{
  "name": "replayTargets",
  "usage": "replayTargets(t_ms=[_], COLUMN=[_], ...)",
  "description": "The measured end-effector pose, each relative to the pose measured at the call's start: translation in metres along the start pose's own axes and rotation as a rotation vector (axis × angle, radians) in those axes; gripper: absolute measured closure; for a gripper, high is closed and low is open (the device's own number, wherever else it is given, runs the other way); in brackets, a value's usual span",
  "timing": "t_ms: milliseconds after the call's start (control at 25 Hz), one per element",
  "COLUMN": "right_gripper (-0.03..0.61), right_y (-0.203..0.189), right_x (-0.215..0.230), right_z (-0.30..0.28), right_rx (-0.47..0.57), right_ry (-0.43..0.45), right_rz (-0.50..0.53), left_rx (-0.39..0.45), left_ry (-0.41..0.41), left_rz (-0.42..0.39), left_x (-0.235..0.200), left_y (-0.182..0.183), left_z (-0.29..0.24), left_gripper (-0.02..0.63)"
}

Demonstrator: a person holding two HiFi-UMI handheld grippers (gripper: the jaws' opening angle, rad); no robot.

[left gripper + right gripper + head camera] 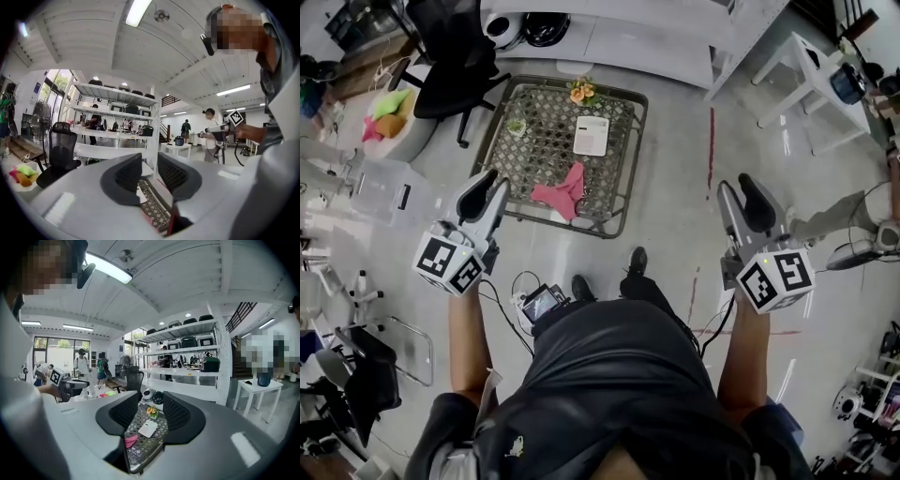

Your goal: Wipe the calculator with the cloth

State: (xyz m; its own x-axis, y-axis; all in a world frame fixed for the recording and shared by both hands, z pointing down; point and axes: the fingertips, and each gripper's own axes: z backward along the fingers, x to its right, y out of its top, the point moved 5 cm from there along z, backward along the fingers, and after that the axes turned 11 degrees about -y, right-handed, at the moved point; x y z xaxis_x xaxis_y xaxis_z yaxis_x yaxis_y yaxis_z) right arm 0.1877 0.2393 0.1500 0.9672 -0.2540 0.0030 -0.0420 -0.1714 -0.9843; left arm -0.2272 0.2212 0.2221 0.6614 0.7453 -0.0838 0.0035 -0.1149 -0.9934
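- Woven lattice forms the top of the low bench (542, 141), which stands on the floor at twelve o'clock from the person.
- The white calculator (592, 136) lies flat on the bench, toward two o'clock from its centre, and touches nothing else.
- The pink cloth (563, 190) lies crumpled at six o'clock from the calculator, near the bench's closer edge and apart from the calculator.
- A small bunch of orange flowers (580, 91) sits at the bench's twelve o'clock edge, and a small green thing (517, 126) sits toward ten o'clock.
- The left tongs (494, 183) hover just off the bench's eight o'clock corner. Their jaws are drawn together to a narrow slit, with nothing in them.
- The right tongs (739, 187) are held over the floor at three o'clock from the bench, well apart from it. Their jaws stand a little apart and are empty. In the right gripper view, the bench, calculator and cloth show through the gap.
- A black office chair (455, 70) stands at ten o'clock from the bench.
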Motion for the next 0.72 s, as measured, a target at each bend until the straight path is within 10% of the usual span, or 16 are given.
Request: replayTargets(t_ms=[720], right_gripper=[0.425], right_y=[0.000], right_x=[0.067], right_z=[-0.130], right_rx=[0.017], right_ry=[0.275], right_rz=[-0.041], left_rx=[-0.044], left_ry=[0.245], left_rz=[0.030], left_x=[0.021], left_y=[0.006], left_z=[-0.051], left_gripper=[0.494])
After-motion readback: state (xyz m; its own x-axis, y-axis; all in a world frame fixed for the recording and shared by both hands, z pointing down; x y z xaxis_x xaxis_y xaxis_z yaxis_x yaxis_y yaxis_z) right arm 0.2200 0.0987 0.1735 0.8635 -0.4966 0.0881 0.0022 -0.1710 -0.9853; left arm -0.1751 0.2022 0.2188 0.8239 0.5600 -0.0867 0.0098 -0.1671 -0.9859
